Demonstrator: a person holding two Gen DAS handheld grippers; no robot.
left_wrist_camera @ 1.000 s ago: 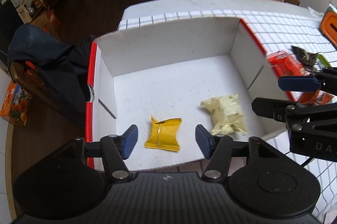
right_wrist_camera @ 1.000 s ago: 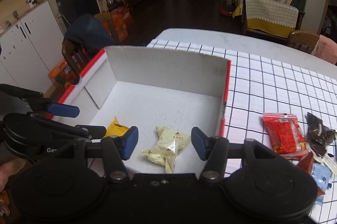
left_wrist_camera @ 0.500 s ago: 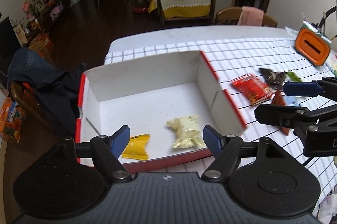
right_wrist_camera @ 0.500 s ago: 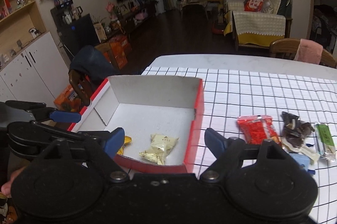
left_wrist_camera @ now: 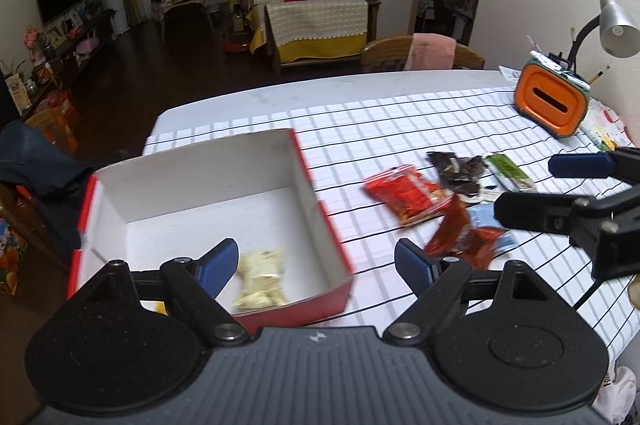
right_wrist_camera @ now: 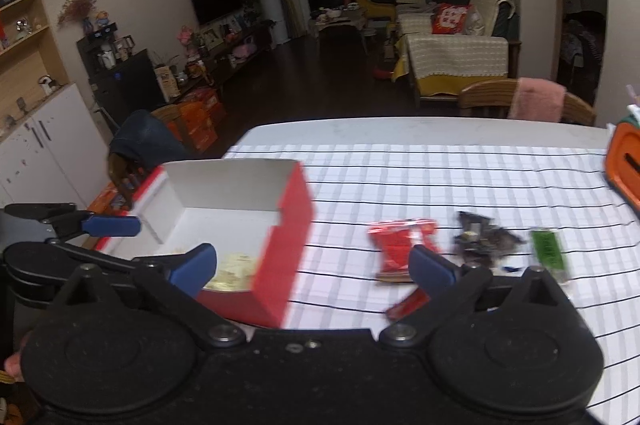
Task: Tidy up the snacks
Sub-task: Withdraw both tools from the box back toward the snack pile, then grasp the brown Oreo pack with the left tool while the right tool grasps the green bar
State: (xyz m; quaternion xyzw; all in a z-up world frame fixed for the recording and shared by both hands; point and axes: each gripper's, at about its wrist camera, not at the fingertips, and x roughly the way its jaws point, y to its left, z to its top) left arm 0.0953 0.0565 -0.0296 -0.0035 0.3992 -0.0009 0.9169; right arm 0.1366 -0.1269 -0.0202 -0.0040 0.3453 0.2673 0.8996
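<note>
A red box with white inside stands at the table's left end. In it lies a cream snack packet; a sliver of a yellow packet shows behind my left finger. Loose snacks lie to the right on the checked cloth: a red packet, a dark packet, a green bar, a red-brown wrapper and a blue sachet. My left gripper and right gripper hover above the box's right wall, jaws opening, nothing between them.
An orange holder and a desk lamp stand at the table's far right. A wooden chair with a pink cloth is behind the table. A chair with dark clothing stands left of the box.
Both grippers pulled back and up from the box and swung right, jaws spreading wider. The yellow and cream packets stay in the box; the loose snacks have come into view.
</note>
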